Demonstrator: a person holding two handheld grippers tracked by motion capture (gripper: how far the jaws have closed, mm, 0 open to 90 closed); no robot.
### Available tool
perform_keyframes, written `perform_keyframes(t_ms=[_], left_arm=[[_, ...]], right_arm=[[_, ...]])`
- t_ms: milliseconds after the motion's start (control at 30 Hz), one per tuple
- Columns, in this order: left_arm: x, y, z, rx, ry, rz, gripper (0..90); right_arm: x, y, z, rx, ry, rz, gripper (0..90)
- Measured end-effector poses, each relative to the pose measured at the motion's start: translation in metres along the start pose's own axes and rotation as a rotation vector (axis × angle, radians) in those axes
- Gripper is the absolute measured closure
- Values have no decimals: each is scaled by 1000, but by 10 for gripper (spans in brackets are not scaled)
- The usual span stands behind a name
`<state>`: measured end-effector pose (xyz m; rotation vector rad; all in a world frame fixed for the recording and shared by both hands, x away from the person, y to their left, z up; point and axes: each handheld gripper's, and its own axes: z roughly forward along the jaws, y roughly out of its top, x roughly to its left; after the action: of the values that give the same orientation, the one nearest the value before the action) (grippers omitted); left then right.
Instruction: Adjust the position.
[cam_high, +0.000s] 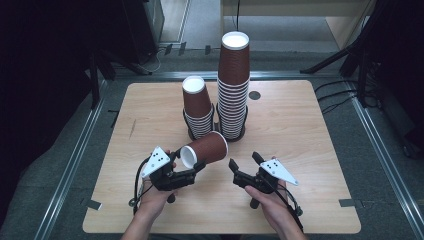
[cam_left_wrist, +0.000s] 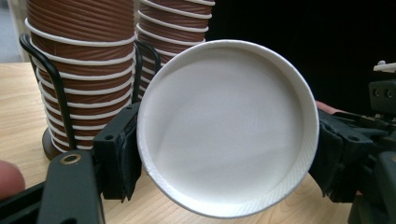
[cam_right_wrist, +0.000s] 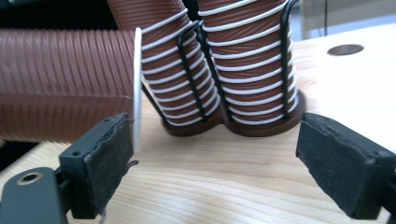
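Left gripper (cam_high: 192, 167) has the cup (cam_high: 205, 149) pinched across its narrow white bottom end, one jaw on each side, and it's held lying on its side just off the table (cam_high: 310, 150), open mouth aimed away toward the two stacks. From the left gripper view the cup's white base (cam_left_wrist: 226, 126) faces straight back at the camera, jaws pressed against either edge. Right gripper (cam_high: 245, 167) sits just to the right of it, jaws spread wide and holding nothing, the cup's rim (cam_right_wrist: 137, 88) next to its left pad (cam_right_wrist: 105, 163). Directly beyond the cup stands the short stack (cam_high: 197, 107) in its wire holder (cam_left_wrist: 56, 84), and right beside that the tall stack (cam_high: 234, 85). The risk, I'd say, is the grip itself: paper walls give, so too hard a squeeze could dent the base, too light and the cup may swing down. Swing it carelessly toward the stacks and the rim could clip the wire holder or nudge the tall stack over.
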<state>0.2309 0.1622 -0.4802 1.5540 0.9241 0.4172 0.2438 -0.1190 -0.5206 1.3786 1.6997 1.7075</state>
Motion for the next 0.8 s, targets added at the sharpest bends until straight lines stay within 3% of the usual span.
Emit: perform_keyframes(t_ms=[167,433,567,667,800], left_arm=[[1,0,-1,-14,5,-5,229],[0,-1,-1,-38,9,-8,229],[0,-2,0,-47,10,-11,229],[-1,-2,0,-48,13,-8,229],[-2,-3,1,-48,10,-6,229]], right_arm=[[4,2,1,-5,37,106,48],[11,8,0,2,128,392,0],[15,8,3,8,143,485,0],[17,6,7,15,129,554,0],[22,1,11,16,131,619,12]])
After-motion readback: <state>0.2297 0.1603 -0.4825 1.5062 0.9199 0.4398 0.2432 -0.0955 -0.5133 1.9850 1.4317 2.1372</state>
